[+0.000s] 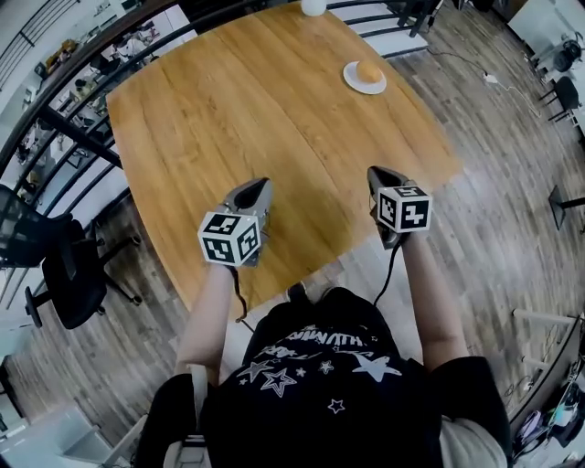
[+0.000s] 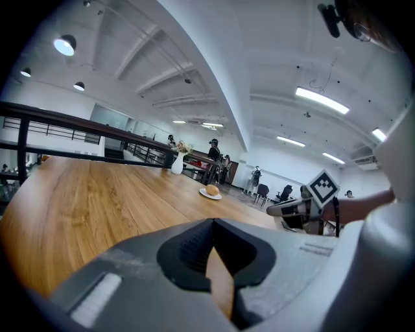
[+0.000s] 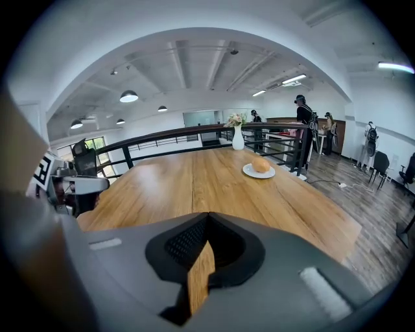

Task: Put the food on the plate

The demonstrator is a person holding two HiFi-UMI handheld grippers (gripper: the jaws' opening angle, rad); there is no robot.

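One tabletop (image 1: 228,110) is lying below two tongs, the left tongs (image 1: 259,186) and the right tongs (image 1: 379,175). Far ahead of the tongs, one plate (image 1: 351,81) is holding one bun (image 1: 368,71). One white vase (image 1: 313,5) is standing even farther ahead.

In the lower middle of the head view the person wears a black short-sleeved T-shirt (image 1: 329,388). It is printed in white with scattered stars and a line of lettering that is probably too warped to read. The left gripper (image 1: 259,183) and the right gripper (image 1: 377,170) have matt grey shells narrowing to dark tips. Their inner pads (image 3: 183,243) are black and ribbed. Each carries a white marker cube (image 1: 228,239) with black squares, and a thin black cable (image 1: 391,268) trails from each.
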